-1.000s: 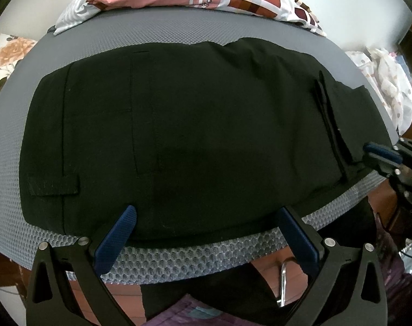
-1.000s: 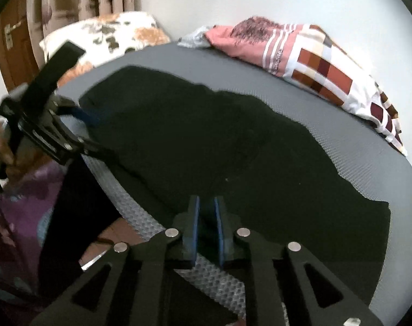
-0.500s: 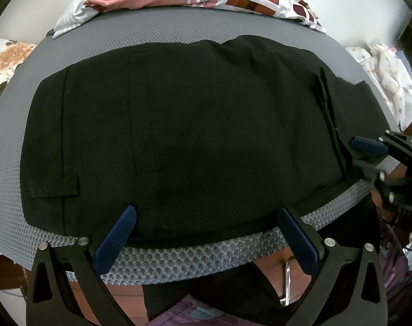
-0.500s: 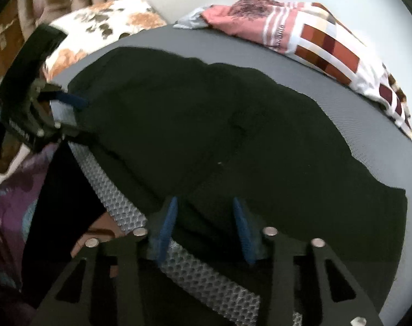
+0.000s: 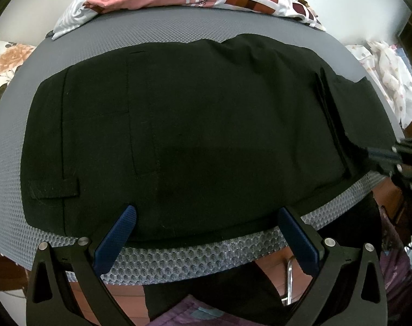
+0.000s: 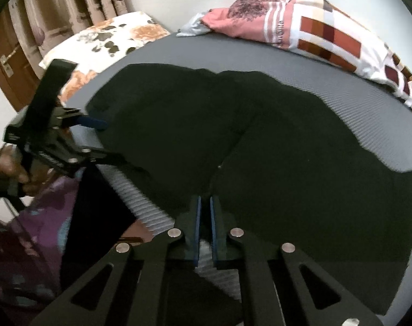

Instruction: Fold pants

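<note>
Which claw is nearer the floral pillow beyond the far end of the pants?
Left. The left claw sits at the black pants' end beside the floral pillow; the right claw grips their opposite end.

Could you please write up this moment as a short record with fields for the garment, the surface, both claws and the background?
garment: black fabric pants, spread flat
surface: grey mesh mattress
left claw: open, at the pants' near edge
right claw: shut on the pants' near edge
background: pink patchwork blanket, floral pillow

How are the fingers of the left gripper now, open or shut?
Open. The two blue fingers of the left gripper stand wide apart over the near edge of the black pants.
</note>
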`<action>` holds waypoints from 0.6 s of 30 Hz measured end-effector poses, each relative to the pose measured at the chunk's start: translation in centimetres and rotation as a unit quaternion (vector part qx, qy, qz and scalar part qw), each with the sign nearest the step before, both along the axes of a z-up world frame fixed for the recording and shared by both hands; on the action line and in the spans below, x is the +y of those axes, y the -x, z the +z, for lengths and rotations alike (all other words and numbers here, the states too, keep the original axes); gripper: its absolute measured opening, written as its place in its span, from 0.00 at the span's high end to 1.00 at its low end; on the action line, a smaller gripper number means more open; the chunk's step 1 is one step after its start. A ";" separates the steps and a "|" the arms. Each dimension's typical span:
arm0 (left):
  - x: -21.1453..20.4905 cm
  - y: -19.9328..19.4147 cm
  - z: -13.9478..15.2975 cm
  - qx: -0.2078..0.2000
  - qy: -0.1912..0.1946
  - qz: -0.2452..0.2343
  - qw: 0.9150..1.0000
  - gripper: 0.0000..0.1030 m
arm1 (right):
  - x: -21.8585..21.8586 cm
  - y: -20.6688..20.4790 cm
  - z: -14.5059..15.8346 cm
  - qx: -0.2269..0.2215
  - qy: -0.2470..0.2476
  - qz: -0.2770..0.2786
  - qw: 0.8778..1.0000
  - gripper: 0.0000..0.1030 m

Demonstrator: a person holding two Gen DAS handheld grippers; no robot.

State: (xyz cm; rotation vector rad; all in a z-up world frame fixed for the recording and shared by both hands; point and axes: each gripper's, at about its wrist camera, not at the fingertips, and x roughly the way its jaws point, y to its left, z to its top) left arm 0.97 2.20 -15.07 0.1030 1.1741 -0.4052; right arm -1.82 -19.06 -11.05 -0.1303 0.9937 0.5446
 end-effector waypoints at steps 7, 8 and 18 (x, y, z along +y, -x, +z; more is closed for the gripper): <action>-0.3 0.1 -0.1 -0.002 -0.007 -0.004 1.000 0.00 | 1.0 0.7 -1.0 0.001 0.003 0.009 1.000 0.92; -0.3 0.1 -0.1 -0.002 -0.007 -0.004 1.000 0.00 | 1.2 0.7 -1.1 0.006 0.005 0.017 1.000 0.92; 0.2 -0.2 0.1 0.006 0.011 0.005 1.000 0.00 | -3.0 -2.0 3.5 -0.022 -0.048 -0.027 0.998 0.71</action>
